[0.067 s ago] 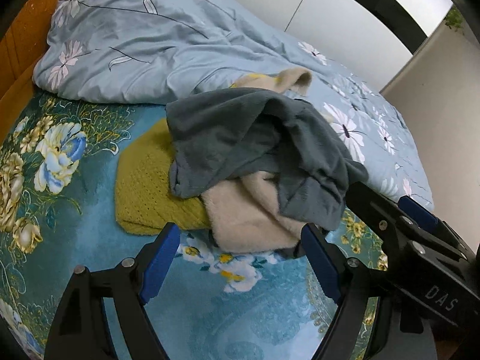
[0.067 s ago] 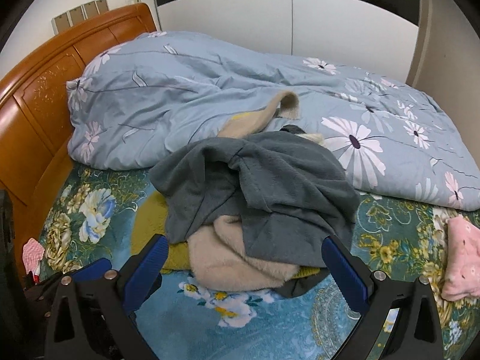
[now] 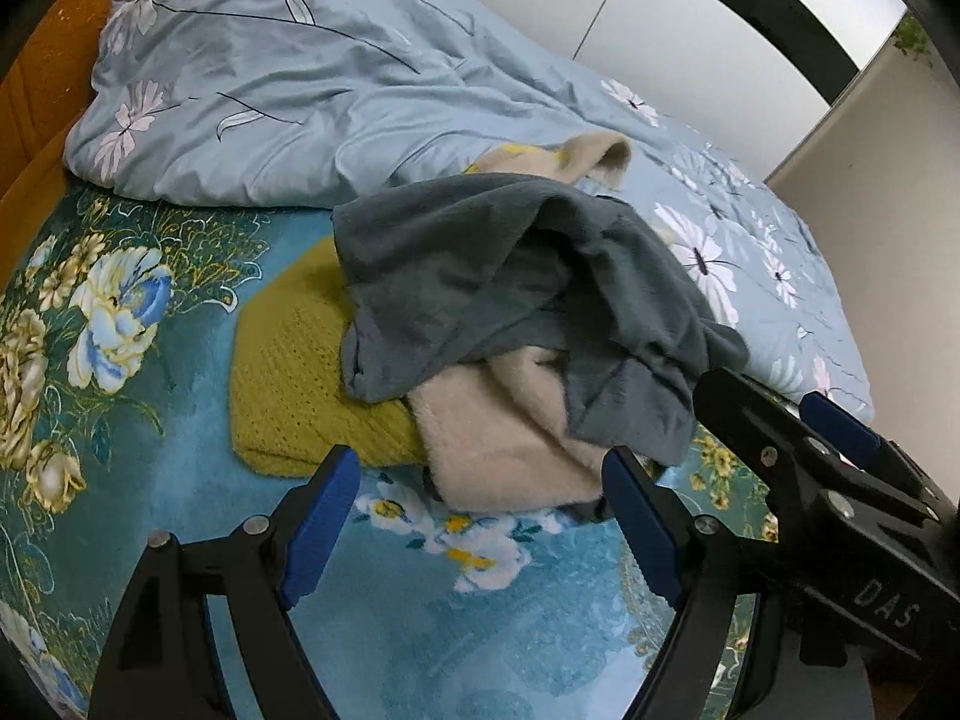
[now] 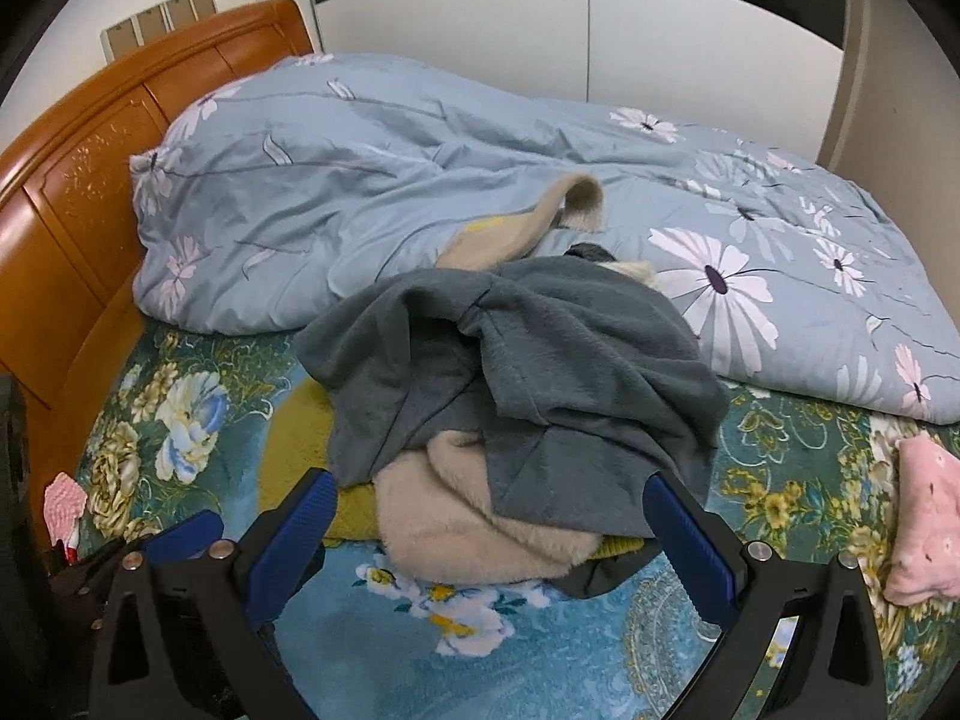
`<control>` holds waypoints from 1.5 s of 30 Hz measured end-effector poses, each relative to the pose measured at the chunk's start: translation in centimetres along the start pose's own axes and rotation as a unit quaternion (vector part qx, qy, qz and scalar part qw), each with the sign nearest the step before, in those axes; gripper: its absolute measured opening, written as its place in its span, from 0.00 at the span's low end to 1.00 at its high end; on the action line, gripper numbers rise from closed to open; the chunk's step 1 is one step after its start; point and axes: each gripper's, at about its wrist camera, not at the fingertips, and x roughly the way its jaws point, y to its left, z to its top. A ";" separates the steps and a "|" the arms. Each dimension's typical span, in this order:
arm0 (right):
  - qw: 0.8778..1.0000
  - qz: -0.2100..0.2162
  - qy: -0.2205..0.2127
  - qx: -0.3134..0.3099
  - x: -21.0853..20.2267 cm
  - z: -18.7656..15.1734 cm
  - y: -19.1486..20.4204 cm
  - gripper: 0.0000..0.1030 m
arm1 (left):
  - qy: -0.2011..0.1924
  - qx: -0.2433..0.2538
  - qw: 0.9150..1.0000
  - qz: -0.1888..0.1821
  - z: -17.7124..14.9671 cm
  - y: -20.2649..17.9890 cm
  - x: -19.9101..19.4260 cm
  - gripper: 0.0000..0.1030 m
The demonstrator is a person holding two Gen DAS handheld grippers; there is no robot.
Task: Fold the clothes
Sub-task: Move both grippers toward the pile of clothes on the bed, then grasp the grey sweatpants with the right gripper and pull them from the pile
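Observation:
A pile of clothes lies on the bed. A crumpled grey garment [image 3: 516, 282] [image 4: 528, 372] is on top. Under it are a fluffy cream garment [image 3: 498, 438] [image 4: 462, 516] and a yellow-green knit [image 3: 288, 384] [image 4: 288, 450]. My left gripper [image 3: 480, 498] is open and empty, just in front of the pile. My right gripper [image 4: 489, 528] is open and empty, with its jaws on either side of the pile's near edge. The right gripper also shows in the left wrist view [image 3: 834, 456] at the right.
A light blue floral duvet [image 3: 288, 96] [image 4: 372, 180] is bunched behind the pile. The teal floral bedsheet [image 3: 108, 324] [image 4: 522, 660] covers the mattress. A wooden headboard [image 4: 78, 192] stands at the left. A pink garment [image 4: 924, 516] lies at the right, a small pink item [image 4: 63, 504] at the left.

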 end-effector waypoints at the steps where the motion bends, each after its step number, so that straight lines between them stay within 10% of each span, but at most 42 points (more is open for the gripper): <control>1: 1.000 -0.001 0.004 -0.001 0.5 0.2 0.0 1.00 | 0.002 -0.001 1.000 0.001 0.2 0.1 0.4 0.81; 12: 0.997 -0.027 0.054 -0.041 5.8 2.8 -0.1 1.00 | 0.028 0.027 0.999 0.014 3.4 0.1 5.2 0.81; 27: 0.986 -0.054 0.100 -0.120 15.2 9.7 4.3 0.98 | 0.026 -0.079 0.995 0.061 3.4 8.6 3.3 0.81; 33: 0.986 -0.060 0.128 -0.093 15.3 10.4 3.3 0.31 | 0.056 -0.149 0.984 0.082 -0.1 12.8 2.8 0.81; 45: 0.993 0.002 0.054 0.102 -1.1 0.8 -5.7 0.17 | 0.064 -0.140 0.984 0.090 -2.8 13.3 -0.2 0.81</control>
